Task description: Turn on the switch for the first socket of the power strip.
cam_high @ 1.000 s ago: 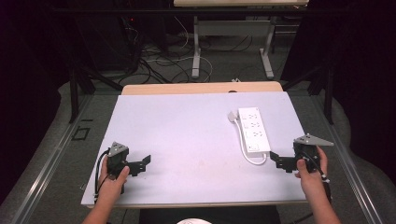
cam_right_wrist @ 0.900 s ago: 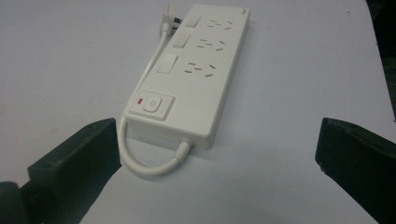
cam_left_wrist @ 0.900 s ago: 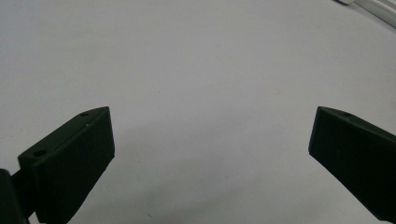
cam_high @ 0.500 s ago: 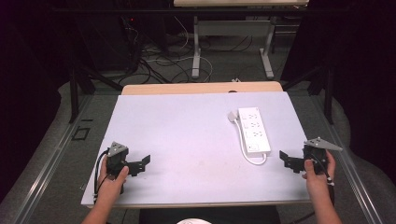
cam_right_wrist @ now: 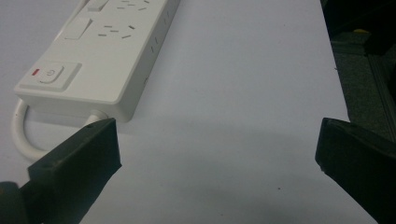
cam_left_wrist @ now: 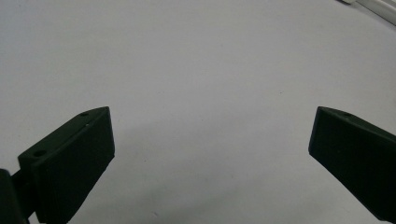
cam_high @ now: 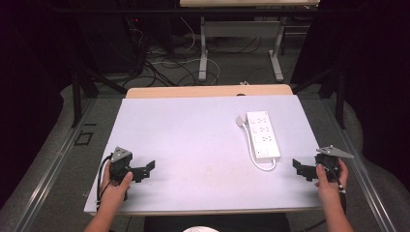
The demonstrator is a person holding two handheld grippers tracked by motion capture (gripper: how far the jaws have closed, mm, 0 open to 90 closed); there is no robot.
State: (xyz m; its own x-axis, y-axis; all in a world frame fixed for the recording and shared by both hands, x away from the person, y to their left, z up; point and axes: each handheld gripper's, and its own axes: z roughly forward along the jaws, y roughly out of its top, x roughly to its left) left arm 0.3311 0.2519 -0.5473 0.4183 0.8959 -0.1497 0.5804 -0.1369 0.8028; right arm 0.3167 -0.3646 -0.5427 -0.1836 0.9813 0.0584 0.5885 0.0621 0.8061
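A white power strip point(cam_high: 262, 135) lies on the right half of the white table point(cam_high: 193, 140), its plug point(cam_high: 240, 121) beside its far end and its cable point(cam_high: 263, 166) looping off the near end. My right gripper point(cam_high: 300, 170) hovers open near the table's right edge, just right of that loop. In the right gripper view the right gripper point(cam_right_wrist: 217, 135) stands wide open and empty, with the power strip point(cam_right_wrist: 98, 56) and cable point(cam_right_wrist: 18, 130) ahead on the left. My left gripper point(cam_high: 145, 170) is open at the near left, and the left gripper point(cam_left_wrist: 210, 126) holds nothing over bare table.
Beyond the right edge of the table lies dark floor point(cam_right_wrist: 359, 70). A wooden tabletop strip point(cam_high: 208, 91) borders the far side. Cables and desk legs point(cam_high: 203, 58) crowd the floor behind. A corner of the power strip point(cam_left_wrist: 378, 7) peeks into the left gripper view.
My right gripper has shifted a little to the right, toward the table's edge and away from the power strip. The left gripper has stayed put.
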